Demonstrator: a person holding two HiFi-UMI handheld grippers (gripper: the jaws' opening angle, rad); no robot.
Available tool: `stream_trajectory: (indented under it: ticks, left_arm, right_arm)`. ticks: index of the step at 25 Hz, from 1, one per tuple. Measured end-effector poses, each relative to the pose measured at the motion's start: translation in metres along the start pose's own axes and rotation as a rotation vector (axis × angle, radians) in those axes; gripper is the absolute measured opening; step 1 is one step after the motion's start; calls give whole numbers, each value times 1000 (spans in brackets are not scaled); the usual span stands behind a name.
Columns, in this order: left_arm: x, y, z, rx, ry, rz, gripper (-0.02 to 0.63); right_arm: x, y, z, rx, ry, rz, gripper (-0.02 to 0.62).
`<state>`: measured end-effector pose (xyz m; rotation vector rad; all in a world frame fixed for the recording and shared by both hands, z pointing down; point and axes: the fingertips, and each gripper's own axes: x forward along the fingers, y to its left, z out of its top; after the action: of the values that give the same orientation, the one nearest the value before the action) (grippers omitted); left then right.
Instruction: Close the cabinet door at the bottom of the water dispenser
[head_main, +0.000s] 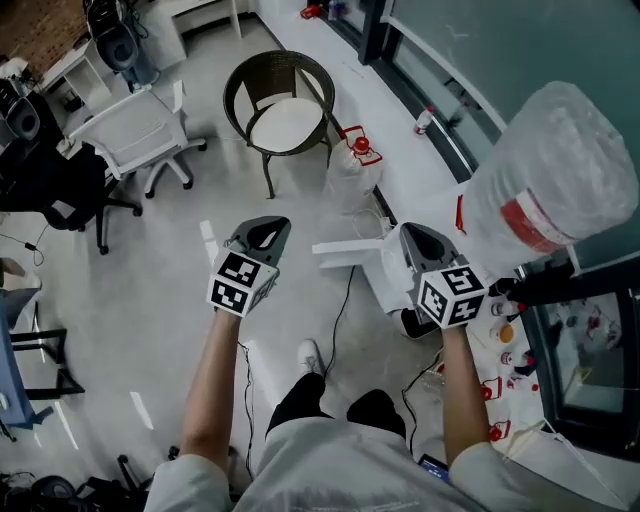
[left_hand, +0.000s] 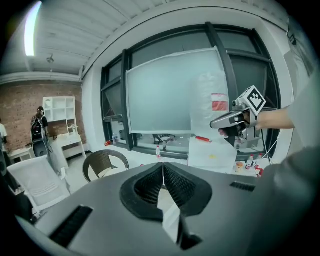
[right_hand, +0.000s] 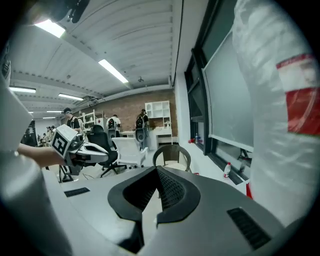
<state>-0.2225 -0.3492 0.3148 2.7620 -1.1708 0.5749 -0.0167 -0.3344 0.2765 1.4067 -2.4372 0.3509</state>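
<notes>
Round wicker chair (head_main: 285, 100), white seat pad, on grey floor (head_main: 150, 300) beside white window sill (head_main: 330, 60). White office chair (head_main: 140, 130) left of it, black office chair (head_main: 60, 190) further left. Black cable (head_main: 338, 315) trails across floor. Small red-capped bottle (head_main: 424, 122) on sill. Far end: brick wall (right_hand: 131, 111), white shelf unit (right_hand: 159, 111), people (right_hand: 115, 124) standing. Ceiling strip lights (right_hand: 114, 71) on.

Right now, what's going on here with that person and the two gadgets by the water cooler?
A person stands next to a water dispenser with a big water bottle on top, holding a tool in each hand. The left tool and the right tool are both shut and empty, held out in the air. The cabinet door at the bottom of the dispenser seems to stick out open into the room, so it is not yet closed.
</notes>
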Motion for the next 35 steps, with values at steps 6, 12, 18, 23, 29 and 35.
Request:
stream_trajectory:
  ticks: [6, 12, 18, 23, 29, 35]
  left_arm:
    - [84, 11, -86, -113, 83, -93, 23]
    - [152, 13, -201, -269, 170, -112, 108]
    - [218, -12, -317, -300, 265, -184, 146]
    - [265, -29, -403, -276, 334, -251, 189]
    - [325, -35, -479, -251, 371, -307, 262]
    - [352, -39, -506, -221, 379, -364, 259]
  right_arm:
    - [69, -24, -87, 26, 168, 22, 28]
    - [133, -38, -195, 69, 277, 65, 28]
    - [183, -56, -296, 121, 318, 83, 28]
    - [215, -59, -366, 149, 323, 86, 28]
    - [246, -65, -446, 117, 375, 88, 28]
    - [255, -65, -474, 145, 397, 59, 28]
